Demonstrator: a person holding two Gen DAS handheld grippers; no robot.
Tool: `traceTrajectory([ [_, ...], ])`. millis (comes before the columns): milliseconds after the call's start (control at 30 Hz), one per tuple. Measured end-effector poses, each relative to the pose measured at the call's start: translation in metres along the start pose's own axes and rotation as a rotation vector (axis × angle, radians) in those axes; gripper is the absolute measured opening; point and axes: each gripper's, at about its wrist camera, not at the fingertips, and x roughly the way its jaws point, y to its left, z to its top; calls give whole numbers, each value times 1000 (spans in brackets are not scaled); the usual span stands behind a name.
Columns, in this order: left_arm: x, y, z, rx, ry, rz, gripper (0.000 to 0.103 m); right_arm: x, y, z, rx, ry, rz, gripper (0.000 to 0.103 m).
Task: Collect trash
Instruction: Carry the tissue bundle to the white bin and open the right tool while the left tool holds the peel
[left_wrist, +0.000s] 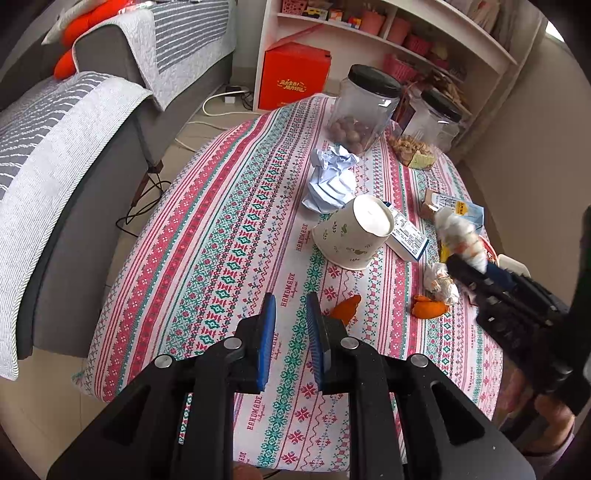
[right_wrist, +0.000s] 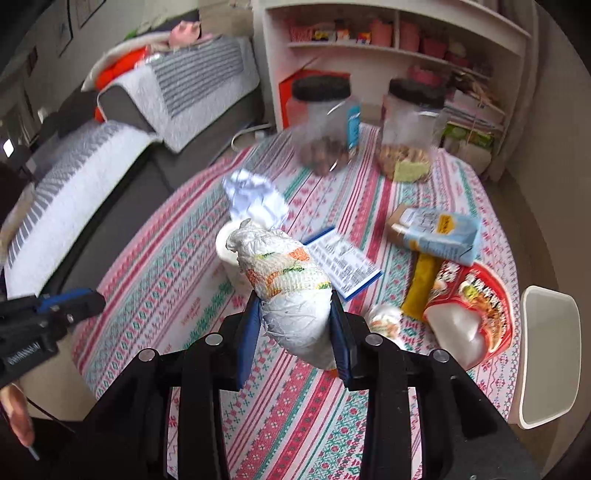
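Jars (left_wrist: 364, 107) number two (black-lidded); right tool (right_wrist: 295, 321) clamps one wad (right_wrist: 284, 273), left tool (left_wrist: 291, 325) apart.

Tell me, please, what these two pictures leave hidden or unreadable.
- Paper cup: the right wrist view shows only a sliver, behind the wad clamped in the right gripper.
- Orange peel: partly behind the left gripper finger in the left wrist view.
- Jars: motion-blurred in the right wrist view, labels unreadable.
- Where the trash goes: no bin in either view.
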Motion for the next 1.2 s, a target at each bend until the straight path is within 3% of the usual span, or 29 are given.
traceTrajectory([
  [667, 2, -21, 4, 20, -30, -14, 18, -48, -52, 10, 120, -200, -81, 33],
  [1200, 8, -44, 6, 39, -37, -35, 18, -91, -149, 8, 287, -289, -240, 34],
])
